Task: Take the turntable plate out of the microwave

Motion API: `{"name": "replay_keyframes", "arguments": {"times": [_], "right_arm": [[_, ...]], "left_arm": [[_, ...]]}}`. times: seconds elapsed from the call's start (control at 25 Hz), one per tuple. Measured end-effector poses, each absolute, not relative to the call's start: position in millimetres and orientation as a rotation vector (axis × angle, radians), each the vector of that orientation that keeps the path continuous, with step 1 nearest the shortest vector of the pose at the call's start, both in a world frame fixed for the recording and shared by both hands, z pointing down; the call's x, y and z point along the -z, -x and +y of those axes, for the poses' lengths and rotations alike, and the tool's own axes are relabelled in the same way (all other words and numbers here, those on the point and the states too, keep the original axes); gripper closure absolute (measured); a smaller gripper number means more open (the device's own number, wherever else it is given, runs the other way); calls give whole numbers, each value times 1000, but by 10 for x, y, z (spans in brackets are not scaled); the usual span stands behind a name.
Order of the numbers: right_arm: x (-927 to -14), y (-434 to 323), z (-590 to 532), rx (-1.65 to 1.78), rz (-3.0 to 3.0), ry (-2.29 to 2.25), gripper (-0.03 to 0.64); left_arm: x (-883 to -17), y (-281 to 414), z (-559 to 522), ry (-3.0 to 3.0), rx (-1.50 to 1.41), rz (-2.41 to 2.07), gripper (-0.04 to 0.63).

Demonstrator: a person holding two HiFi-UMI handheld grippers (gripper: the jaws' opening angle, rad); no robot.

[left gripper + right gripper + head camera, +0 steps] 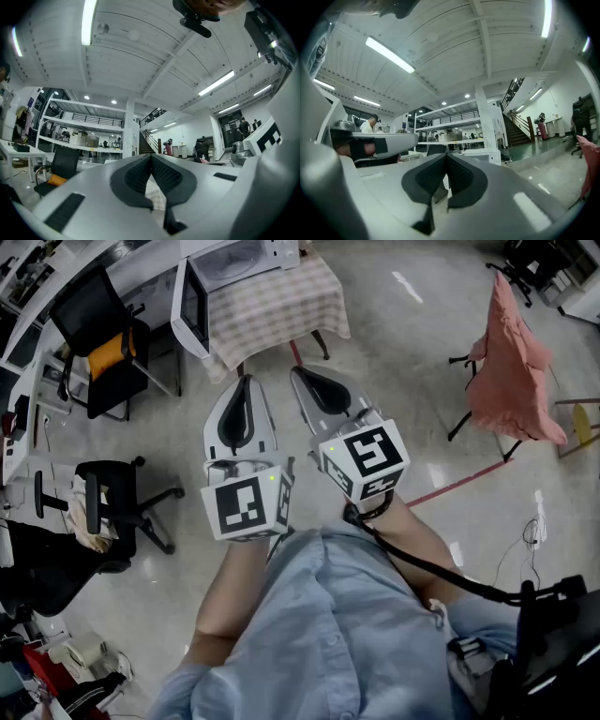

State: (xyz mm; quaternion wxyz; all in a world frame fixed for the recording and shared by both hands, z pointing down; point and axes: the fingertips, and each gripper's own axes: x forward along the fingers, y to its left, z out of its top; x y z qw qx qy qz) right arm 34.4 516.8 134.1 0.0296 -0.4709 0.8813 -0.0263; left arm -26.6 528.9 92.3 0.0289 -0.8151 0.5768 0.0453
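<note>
Checked cloth tablecloth (pixel 277 310); smooth white microwave (pixel 234 263); glossy floor (pixel 403 362).

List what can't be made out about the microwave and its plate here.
1. The turntable plate: seen in no view. In the head view the white microwave with its open door is small, and the top edge cuts it.
2. Left gripper view: the shut left gripper fills the lower scene with its pale body.
3. Right gripper view: the shut right gripper does likewise.

blue shirt (pixel 328 634), grey hand-held grippers (pixel 246 381) (pixel 298 372), possibly black cable (pixel 424 565)
</note>
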Motion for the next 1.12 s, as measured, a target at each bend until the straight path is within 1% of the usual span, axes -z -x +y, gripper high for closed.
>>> {"name": "replay_keyframes", "arguments": {"times": [0.2,0.36,0.84,1.12], "right_arm": [[-1371,-408,5203,96,2715,1431,617],[-1373,-707,5118,139,2712,1407,617],[-1527,-1305,5063,238,2755,1296,615],[-1589,-1253,4946,267,2777,1270,615]], "left_arm": [[-989,209,5309,2497,-120,1804,588],[-970,-111,5226,2484,-97,1816,588],[-1106,-758,5210,2433,-57,1915,588],[-1155,-651,5145,2402,-41,1975,588]]}}
